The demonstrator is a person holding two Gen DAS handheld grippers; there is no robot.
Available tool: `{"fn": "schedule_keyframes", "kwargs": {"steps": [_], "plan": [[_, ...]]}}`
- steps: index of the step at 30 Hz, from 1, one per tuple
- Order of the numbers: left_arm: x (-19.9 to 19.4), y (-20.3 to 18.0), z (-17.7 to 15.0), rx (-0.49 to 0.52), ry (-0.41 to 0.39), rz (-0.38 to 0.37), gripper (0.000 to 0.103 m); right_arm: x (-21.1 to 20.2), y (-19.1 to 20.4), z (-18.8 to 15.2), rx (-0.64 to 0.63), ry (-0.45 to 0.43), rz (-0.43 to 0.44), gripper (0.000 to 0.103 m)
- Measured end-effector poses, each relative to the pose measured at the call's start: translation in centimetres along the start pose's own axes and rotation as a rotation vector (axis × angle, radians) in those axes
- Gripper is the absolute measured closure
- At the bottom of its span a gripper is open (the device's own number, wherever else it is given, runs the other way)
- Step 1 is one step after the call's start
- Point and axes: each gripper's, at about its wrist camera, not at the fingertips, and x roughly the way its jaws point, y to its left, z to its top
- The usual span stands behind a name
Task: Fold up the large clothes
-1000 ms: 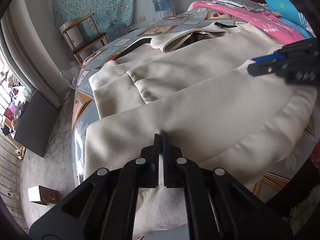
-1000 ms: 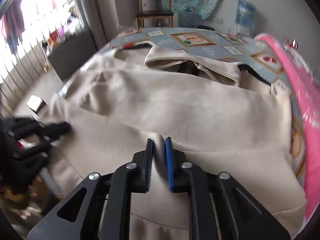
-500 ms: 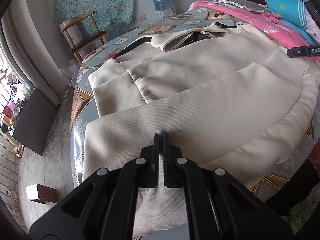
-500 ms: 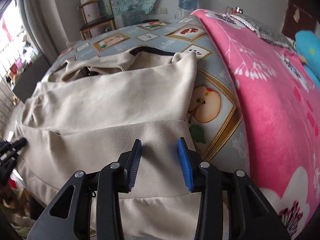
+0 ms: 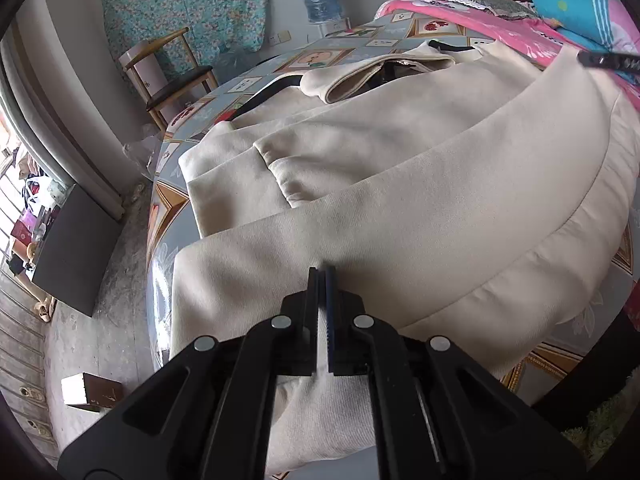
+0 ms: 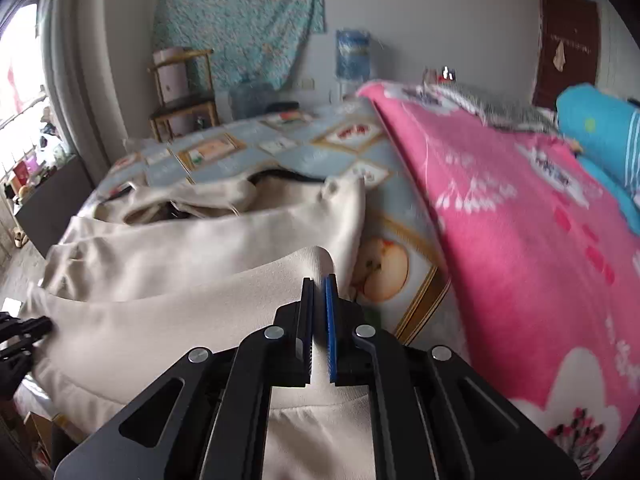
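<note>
Both grippers pinch cream garment, hem partly hidden.

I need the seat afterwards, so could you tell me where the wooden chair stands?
In both views the wooden chair stands beyond the bed's far left corner, before the floral cloth.

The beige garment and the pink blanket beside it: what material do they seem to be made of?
The beige garment looks like thick knitted cotton or fleece, matt; a fine ribbed weave shows near the right gripper, and the folds are soft. The pink blanket looks like plush synthetic fleece with a printed white flower pattern, though blur hides its pile.
</note>
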Motion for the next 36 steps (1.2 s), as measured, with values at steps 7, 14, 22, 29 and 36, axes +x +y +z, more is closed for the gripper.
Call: {"fn": "schedule_keyframes", "kwargs": {"steps": [7, 14, 22, 29, 36], "plan": [[0.0, 0.0, 0.0, 0.004, 0.003, -0.001, 0.1, 3.2, -1.2, -1.1, 0.052, 0.102, 0.005, 0.091], [0.1, -0.2, 0.0, 0.023, 0.004, -0.002, 0.1, -4.8, -3.2, 0.7, 0.139, -0.046, 0.044, 0.068], [0.1, -0.1, 0.0, 0.017, 0.003, -0.012, 0.1, -1.8, 10.0, -2.1, -0.137, 0.139, 0.378, 0.068], [0.1, 0.0, 0.0, 0.016, 0.002, -0.02, 0.099, 2.5, 15.5, -4.1, -0.316, 0.232, 0.35, 0.068], [0.2, 0.0, 0.0, 0.01, 0.001, -0.026, 0.099, 1.9, 14.4, -3.4, -0.24, 0.211, 0.346, 0.075]]}}
